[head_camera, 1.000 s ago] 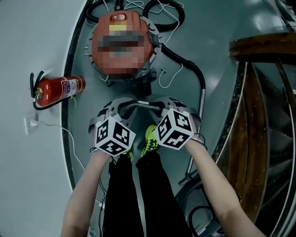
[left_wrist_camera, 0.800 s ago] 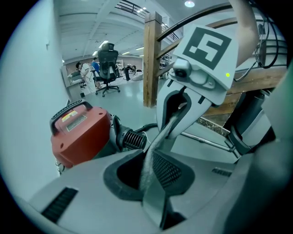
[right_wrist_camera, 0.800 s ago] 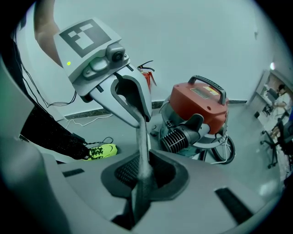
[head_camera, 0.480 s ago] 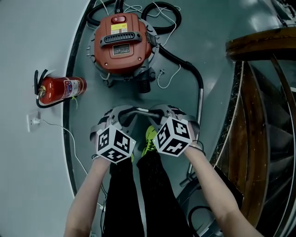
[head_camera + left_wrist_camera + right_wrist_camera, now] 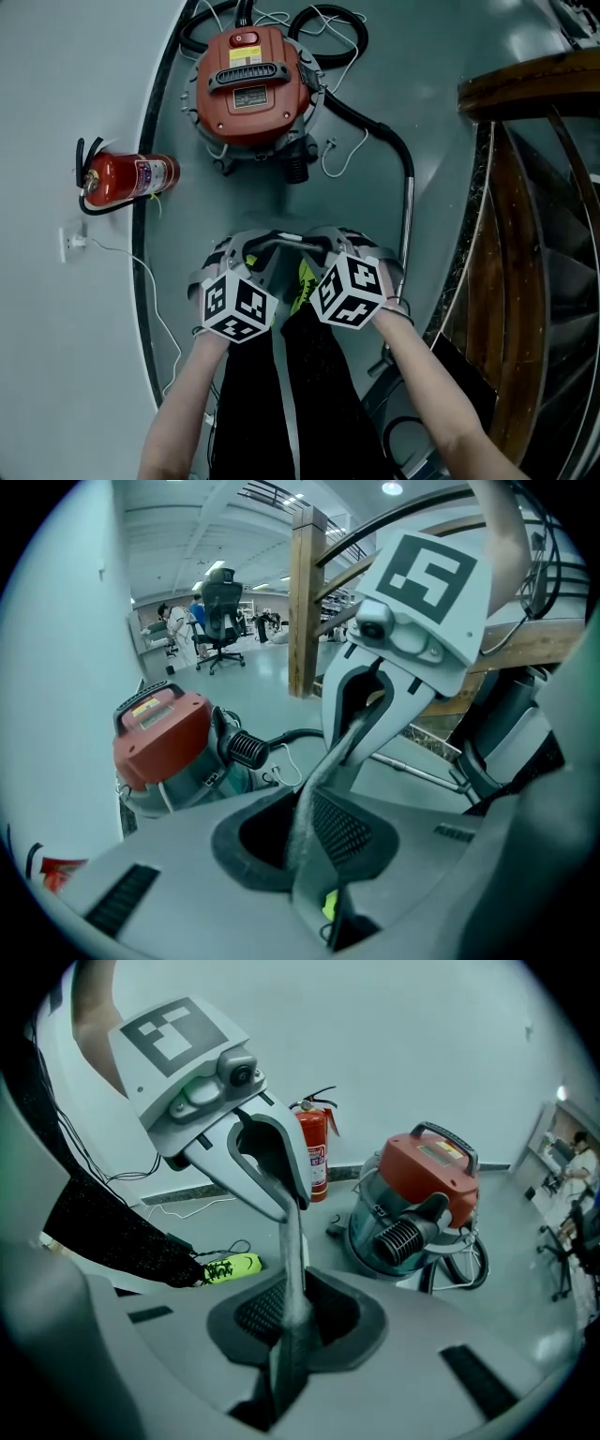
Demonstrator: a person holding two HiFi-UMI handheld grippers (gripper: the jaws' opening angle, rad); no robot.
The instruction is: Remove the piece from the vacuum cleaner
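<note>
Dropped since before: left gripper (image 5: pixel 251 251), right gripper (image 5: pixel 317 246) | fingers (image 5: pixel 342 832) pinch grey piece (image 5: pixel 284 241) | glossy floor (image 5: pixel 441 169), vacuum cleaner (image 5: pixel 251 89) ahead

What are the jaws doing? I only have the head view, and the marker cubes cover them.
Observer: In its own view the left gripper has its jaws together, with no part of the vacuum cleaner between them. The right gripper shows the same.
Operator: What's under the red lid?
Observer: The right gripper view shows a grey-green drum below it, with a black ribbed port pointing toward the grippers.
Operator: Anyone close by?
Observer: No. The left gripper view shows what look like people only far down the hall, by an office chair.
</note>
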